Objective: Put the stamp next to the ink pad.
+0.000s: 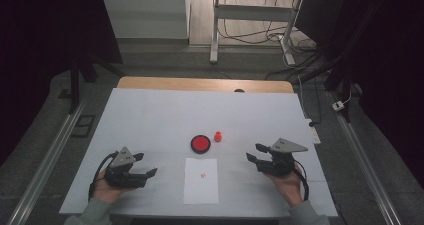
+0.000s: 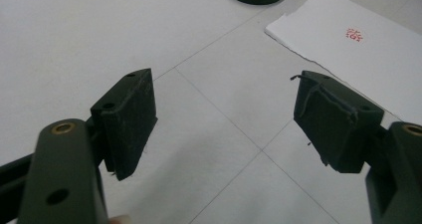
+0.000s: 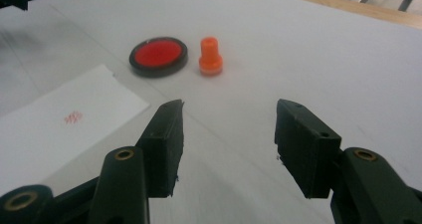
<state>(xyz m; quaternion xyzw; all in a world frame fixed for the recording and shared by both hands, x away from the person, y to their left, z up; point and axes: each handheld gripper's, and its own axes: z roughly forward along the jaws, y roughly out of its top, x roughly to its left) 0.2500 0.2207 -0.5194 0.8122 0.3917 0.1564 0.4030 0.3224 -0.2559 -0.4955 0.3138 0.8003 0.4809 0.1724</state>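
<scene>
Item: stamping station, white-covered worktop (image 1: 150, 115), with a wooden edge at the far side. Contents, centre: one round black-rimmed ink pad (image 1: 200, 143) with red face, lid off; one small orange stamp (image 1: 218, 136) standing upright just beside the pad on its right, apart from it; one white sheet of paper (image 1: 201, 180) lying flat on the near side of the pad, bearing a small red stamp mark (image 1: 202, 175) near its middle. Left gripper (image 1: 141, 166): held low over the worktop to the left of the paper, fingers (image 2: 130, 115) spread wide and holding nothing, aimed across towards the sheet's corner and the pad. Right gripper (image 1: 256, 153): held low to the right of the paper, fingers (image 3: 165, 145) likewise spread wide and empty, aimed at the stamp and pad, both well apart from it. Status, as judged: the paper already carries a mark and the stamp stands free, so the work appears to sit between steps, either just done or ready for another impression. Next move, as judged: if another print is wanted, the right gripper is the better placed; it would need to travel forward to the stamp, straddle its narrow upper neck with the fingers, and close gently, keeping it upright so it does not tip onto the cloth. The left gripper could steady the paper.
</scene>
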